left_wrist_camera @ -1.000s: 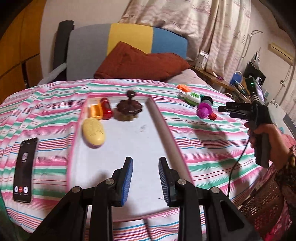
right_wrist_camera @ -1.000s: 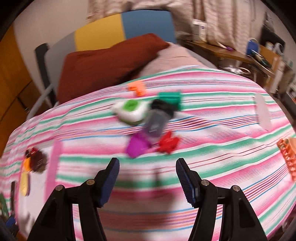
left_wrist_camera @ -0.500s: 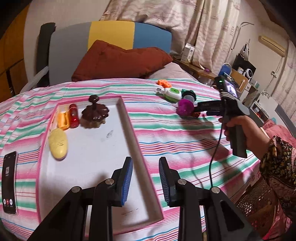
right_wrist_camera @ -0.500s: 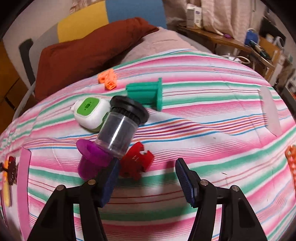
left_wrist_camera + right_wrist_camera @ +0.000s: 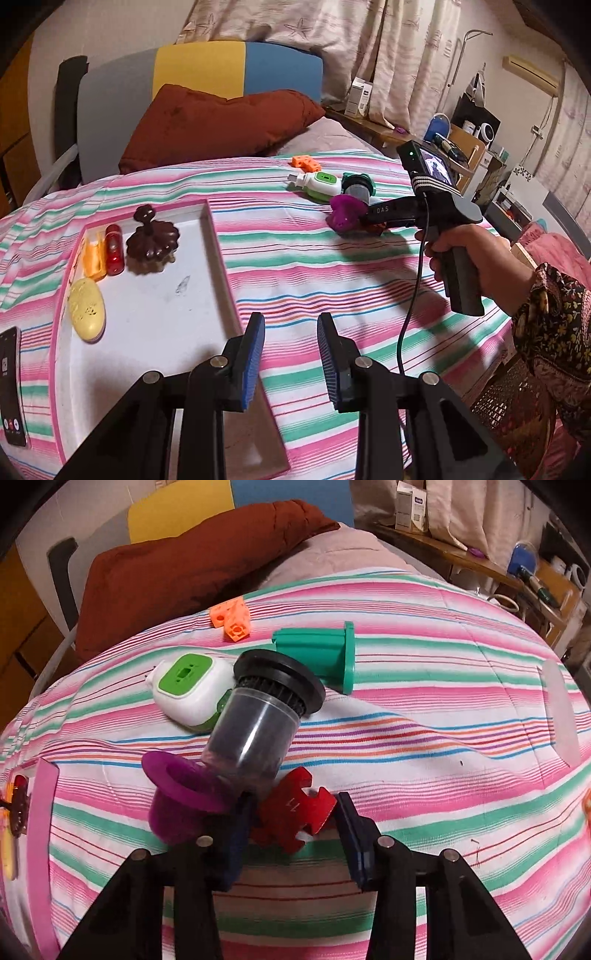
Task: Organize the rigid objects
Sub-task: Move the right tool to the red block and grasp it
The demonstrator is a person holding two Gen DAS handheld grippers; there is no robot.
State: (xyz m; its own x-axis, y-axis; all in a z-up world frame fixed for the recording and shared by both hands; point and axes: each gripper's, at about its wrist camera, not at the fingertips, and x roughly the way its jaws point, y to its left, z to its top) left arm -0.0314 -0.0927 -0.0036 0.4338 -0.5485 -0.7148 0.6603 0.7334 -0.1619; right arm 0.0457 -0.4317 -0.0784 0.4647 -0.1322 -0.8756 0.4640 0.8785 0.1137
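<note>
The right tool (image 5: 291, 834) stands wide around the red puzzle piece (image 5: 293, 810) on the bed; the left tool (image 5: 290, 354), narrow and empty, waits above the tray (image 5: 216, 240); next it should close, I think.

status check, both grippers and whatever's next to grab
Left gripper open, empty, over tray. Right gripper open, straddling red puzzle piece. Purple cup and clear jar crowd its left finger.

You have the puzzle piece (image 5: 295, 808) between right gripper (image 5: 291, 834) pads; jar (image 5: 258, 734) behind it, flanged cup (image 5: 181, 797) left. Tray (image 5: 221, 258) lies further left.
</note>
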